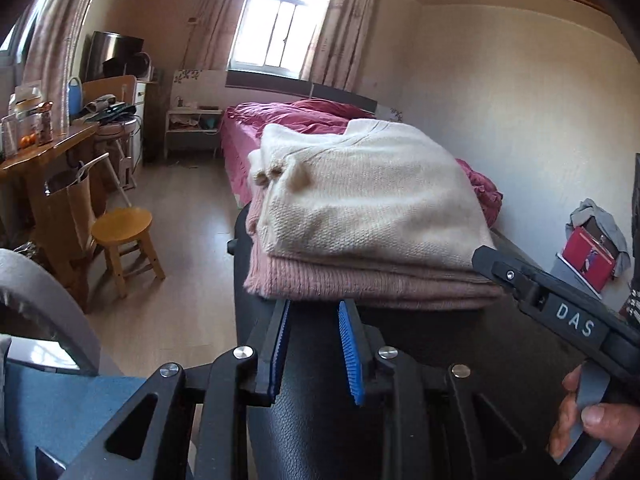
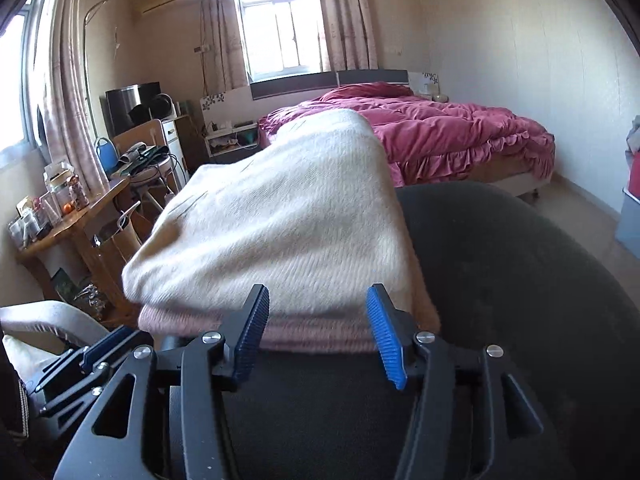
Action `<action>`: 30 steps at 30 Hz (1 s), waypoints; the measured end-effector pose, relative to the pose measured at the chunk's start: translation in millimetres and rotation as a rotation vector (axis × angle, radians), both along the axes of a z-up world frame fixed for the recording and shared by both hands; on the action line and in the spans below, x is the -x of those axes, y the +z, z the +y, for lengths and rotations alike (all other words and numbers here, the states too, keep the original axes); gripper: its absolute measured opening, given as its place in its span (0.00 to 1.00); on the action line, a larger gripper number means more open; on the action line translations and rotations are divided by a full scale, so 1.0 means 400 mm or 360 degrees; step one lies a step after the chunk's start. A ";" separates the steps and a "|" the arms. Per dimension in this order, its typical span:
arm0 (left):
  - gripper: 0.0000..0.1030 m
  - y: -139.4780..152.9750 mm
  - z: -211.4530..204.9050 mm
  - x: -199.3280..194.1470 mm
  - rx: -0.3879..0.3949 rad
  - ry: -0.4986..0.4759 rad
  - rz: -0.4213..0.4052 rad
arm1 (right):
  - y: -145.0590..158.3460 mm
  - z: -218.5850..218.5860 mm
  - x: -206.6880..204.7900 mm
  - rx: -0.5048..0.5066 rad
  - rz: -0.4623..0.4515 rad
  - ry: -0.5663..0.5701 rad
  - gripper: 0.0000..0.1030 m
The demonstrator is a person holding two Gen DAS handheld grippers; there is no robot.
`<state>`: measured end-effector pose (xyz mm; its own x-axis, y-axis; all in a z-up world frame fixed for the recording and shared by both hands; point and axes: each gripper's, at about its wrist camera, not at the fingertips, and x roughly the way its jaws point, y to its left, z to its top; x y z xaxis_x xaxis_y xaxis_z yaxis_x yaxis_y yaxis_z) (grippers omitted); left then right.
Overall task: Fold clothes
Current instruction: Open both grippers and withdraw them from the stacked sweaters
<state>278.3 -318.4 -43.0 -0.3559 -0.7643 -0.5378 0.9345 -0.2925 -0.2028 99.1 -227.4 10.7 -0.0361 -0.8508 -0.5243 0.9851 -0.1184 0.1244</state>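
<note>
A folded cream knit sweater (image 1: 360, 192) lies on top of a folded pink knit sweater (image 1: 360, 284), stacked on a black seat (image 1: 440, 344). My left gripper (image 1: 314, 308) is open, its blue-padded fingertips just at the pink sweater's near edge with nothing between them. The right gripper's black body (image 1: 560, 304) reaches in from the right, its tip at the stack's right corner, held by a hand (image 1: 580, 420). In the right wrist view the same cream sweater (image 2: 288, 216) sits over the pink one (image 2: 288, 332); my right gripper (image 2: 318, 300) is open at the stack's near edge.
A bed with a magenta quilt (image 2: 440, 128) lies beyond the stack. At left stand a wooden table (image 1: 44, 152) with jars and a small round stool (image 1: 122, 228). A red box (image 1: 588, 260) under grey cloth sits at the right wall. Bare wood floor (image 1: 188, 216) lies between.
</note>
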 end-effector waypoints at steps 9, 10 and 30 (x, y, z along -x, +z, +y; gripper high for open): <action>0.24 0.025 0.004 0.011 -0.0021 0.0119 -0.0064 | -0.011 0.050 -0.072 0.0045 0.0047 0.0054 0.62; 0.24 0.027 -0.001 0.019 -0.0031 0.0114 -0.0070 | -0.012 0.050 -0.075 0.0039 0.0048 0.0052 0.62; 0.25 0.033 -0.022 0.085 0.0011 0.0119 -0.0288 | -0.010 0.049 -0.063 0.0048 0.0058 0.0058 0.62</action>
